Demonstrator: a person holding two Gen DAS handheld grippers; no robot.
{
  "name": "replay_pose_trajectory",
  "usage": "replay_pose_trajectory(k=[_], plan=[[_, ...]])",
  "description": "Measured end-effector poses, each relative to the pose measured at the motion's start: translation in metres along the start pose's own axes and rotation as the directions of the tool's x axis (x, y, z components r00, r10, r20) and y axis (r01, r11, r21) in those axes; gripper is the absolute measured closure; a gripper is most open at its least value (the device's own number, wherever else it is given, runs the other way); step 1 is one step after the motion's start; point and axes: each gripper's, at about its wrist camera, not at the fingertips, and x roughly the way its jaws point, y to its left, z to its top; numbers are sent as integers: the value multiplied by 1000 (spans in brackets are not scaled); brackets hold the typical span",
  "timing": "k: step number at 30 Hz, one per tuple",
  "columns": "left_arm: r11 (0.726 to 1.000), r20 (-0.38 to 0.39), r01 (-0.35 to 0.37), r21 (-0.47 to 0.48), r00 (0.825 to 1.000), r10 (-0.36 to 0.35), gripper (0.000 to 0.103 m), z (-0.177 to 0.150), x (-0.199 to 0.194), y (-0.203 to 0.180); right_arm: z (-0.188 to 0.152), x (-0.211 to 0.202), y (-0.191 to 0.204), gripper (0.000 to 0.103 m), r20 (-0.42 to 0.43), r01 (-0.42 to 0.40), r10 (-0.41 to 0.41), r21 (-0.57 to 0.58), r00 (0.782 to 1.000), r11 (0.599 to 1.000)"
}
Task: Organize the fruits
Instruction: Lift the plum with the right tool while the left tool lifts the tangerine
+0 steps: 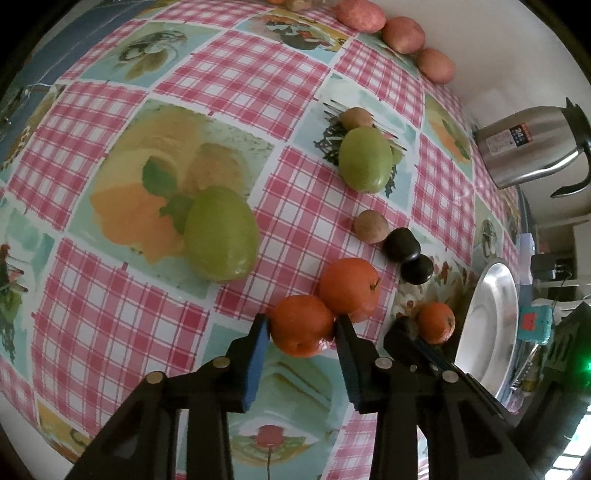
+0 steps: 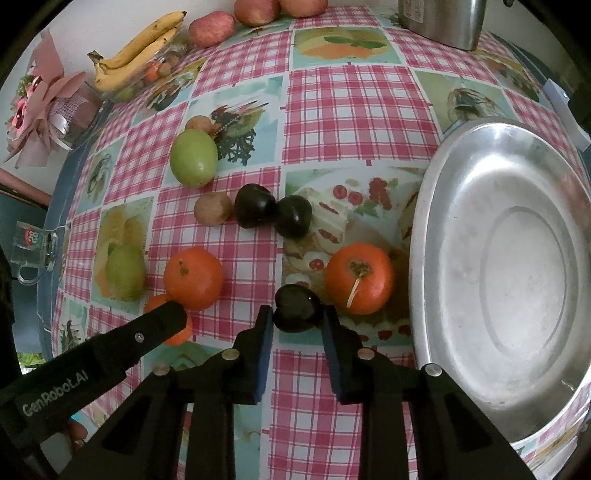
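In the left wrist view my left gripper [image 1: 301, 325] is shut on an orange tangerine [image 1: 301, 325] resting on the checked tablecloth. A second tangerine [image 1: 349, 288] touches it behind, and a third [image 1: 436, 321] lies further right. In the right wrist view my right gripper [image 2: 298, 314] is shut on a dark plum [image 2: 297, 308]. A tangerine [image 2: 359, 277] lies just beyond it, near the steel plate [image 2: 436, 206]. Two more dark plums [image 2: 255, 205] [image 2: 293, 216], a small brown fruit [image 2: 213, 208] and a green fruit [image 2: 193, 157] lie farther back.
A steel kettle [image 1: 524, 147] stands at the right table edge. Red apples [image 1: 360, 14] line the far edge by the wall. Bananas [image 2: 140, 48] on a clear container, a pink bouquet [image 2: 40, 110] and a glass mug [image 2: 33, 247] stand at the left. Another green fruit [image 1: 221, 233] lies left.
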Motion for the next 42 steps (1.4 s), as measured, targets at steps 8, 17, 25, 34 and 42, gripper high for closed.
replay_pose_trajectory(k=[8,17,25,34,42], plan=[[1000,12,9,0,1000,-9,65,1,-4,2,-1,-1,-1,77,3,-2,2,-2,1000,1000],[999,70,42,-1,997,-42,65,4,-25,5,-2,-7,2,77,20,-20,20,-8,1000,1000],[997,147,79,-9,986,-77,65,6,-48,6,-4,-31,4,77,93,-60,61,-16,994,998],[995,218,96,20,971,-98,65,7,-65,-4,-4,-52,5,77,166,-70,72,-18,984,997],[992,210,77,96,973,-96,65,5,-59,-33,-4,-57,-18,77,175,-59,51,39,983,997]])
